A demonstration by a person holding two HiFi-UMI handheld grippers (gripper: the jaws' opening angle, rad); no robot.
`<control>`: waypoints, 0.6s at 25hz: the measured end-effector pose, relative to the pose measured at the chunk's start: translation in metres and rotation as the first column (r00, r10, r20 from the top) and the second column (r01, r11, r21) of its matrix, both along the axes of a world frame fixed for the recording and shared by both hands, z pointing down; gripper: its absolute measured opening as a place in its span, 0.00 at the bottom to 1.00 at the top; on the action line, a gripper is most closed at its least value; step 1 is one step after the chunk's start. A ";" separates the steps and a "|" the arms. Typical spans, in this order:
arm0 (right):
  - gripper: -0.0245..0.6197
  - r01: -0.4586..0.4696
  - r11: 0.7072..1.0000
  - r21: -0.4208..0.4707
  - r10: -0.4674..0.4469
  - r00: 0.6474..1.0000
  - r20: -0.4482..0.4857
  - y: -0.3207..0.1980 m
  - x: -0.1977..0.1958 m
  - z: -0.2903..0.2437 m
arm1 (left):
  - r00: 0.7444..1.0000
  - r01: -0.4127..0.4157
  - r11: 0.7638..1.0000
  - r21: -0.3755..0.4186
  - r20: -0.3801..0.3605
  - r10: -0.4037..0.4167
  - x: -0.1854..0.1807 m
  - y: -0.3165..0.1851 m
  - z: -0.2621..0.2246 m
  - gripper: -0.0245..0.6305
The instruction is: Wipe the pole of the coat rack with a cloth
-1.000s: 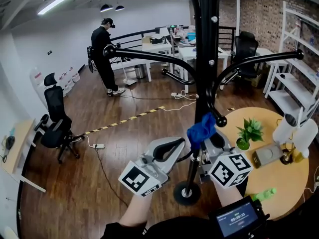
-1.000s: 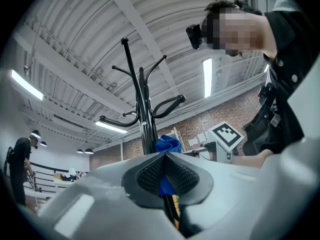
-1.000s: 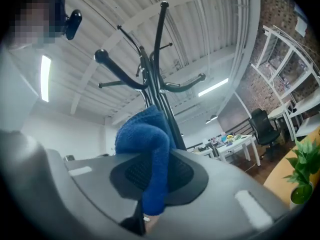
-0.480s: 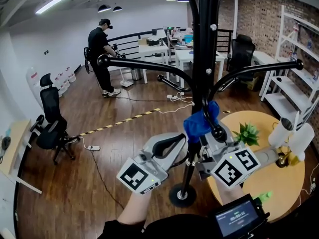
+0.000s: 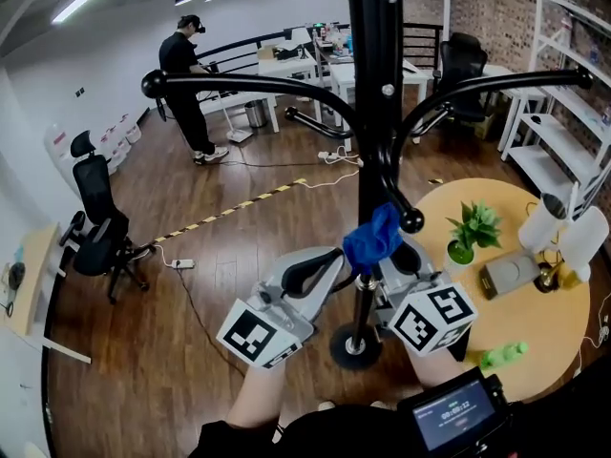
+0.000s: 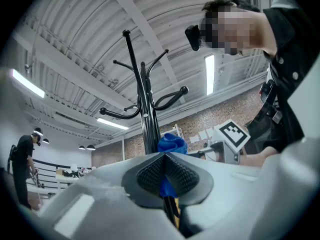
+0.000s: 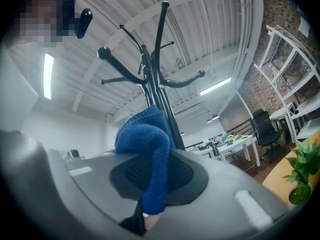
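Your left gripper (image 6: 164, 176) has its jaws pressed almost together, with only a thin strip of the blue cloth (image 6: 172, 144) showing in the slit between the pads. The rest of the cloth bunches just beyond the jaw tips. Your right gripper (image 7: 152, 179) has its jaws clamped on the same cloth: a thick fold runs down between the pads, and the bulk swells out above the tips. The coat rack's black pole (image 5: 368, 113) stands upright just past both sets of jaws and rises between them. In the head view the cloth lies over the pole, just beside the ball end of a low hook (image 5: 411, 220). The two grippers flank the pole with their tips close together. Below the jaws the pole meets its round base (image 5: 339, 351) on the wooden floor (image 5: 210, 256). Off to the right of your right jaws is a round yellow table (image 5: 535, 337) carrying a small potted plant (image 5: 473, 229).
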State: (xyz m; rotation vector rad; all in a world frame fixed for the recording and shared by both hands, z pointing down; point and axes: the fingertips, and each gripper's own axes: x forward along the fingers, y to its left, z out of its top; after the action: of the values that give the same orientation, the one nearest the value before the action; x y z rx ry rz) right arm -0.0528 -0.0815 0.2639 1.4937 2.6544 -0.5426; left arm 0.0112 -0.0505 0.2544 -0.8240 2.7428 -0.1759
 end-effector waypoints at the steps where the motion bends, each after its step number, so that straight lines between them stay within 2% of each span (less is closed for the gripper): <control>1: 0.11 -0.007 1.000 0.019 0.007 1.000 -0.017 0.000 -0.001 0.013 | 1.000 0.002 1.000 0.018 -0.006 -0.002 0.002 -0.001 0.002 0.04; 3: 0.11 -0.019 0.998 0.056 0.023 0.998 -0.058 0.001 -0.002 0.040 | 1.000 0.005 0.999 0.049 -0.017 -0.004 0.005 -0.003 0.006 0.04; 6: 0.11 -0.049 0.990 0.135 0.062 0.993 -0.098 0.001 -0.003 0.085 | 0.999 0.009 1.000 0.019 -0.048 -0.008 0.009 -0.006 0.022 0.04; 10: 0.11 -0.078 0.968 0.239 0.112 0.985 -0.134 0.002 -0.003 0.142 | 0.998 0.023 0.998 0.051 -0.063 -0.019 0.014 -0.008 0.029 0.04; 15: 0.11 -0.064 0.945 0.321 0.135 0.970 -0.204 0.001 -0.005 0.200 | 0.996 0.029 0.999 0.018 -0.090 -0.028 0.019 -0.006 0.044 0.04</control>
State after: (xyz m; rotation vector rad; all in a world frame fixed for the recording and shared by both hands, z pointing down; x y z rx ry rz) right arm -0.0574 -0.0801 0.4638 1.4300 3.0947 -0.3085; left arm 0.0306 -0.0561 0.2979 -0.8070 2.8366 -0.1210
